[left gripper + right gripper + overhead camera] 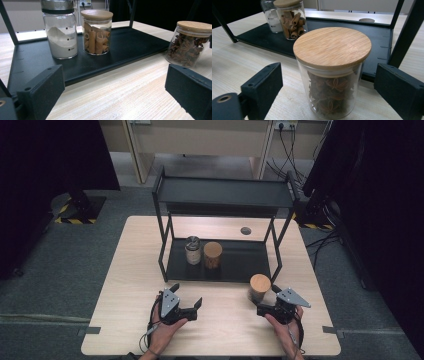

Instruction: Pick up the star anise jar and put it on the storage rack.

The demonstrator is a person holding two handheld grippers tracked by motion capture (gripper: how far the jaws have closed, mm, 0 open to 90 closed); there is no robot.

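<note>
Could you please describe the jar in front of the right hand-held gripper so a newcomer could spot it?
On the pale wooden table, look just outside the black metal rack, by its front right leg. The clear glass jar with a round bamboo lid stands there alone, holding dark star anise, unlike the two jars inside.

Clear glass jar of dark brown star anise [331, 96] with a pale wooden lid; tan cinnamon sticks [96, 38]; white powder [61, 42]; black shelf [235, 260]; light wood-grain table [125, 285].

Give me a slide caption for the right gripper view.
Open right gripper flanks a star anise jar on the table, pads not touching; two jars wait on the shelf behind.
</note>
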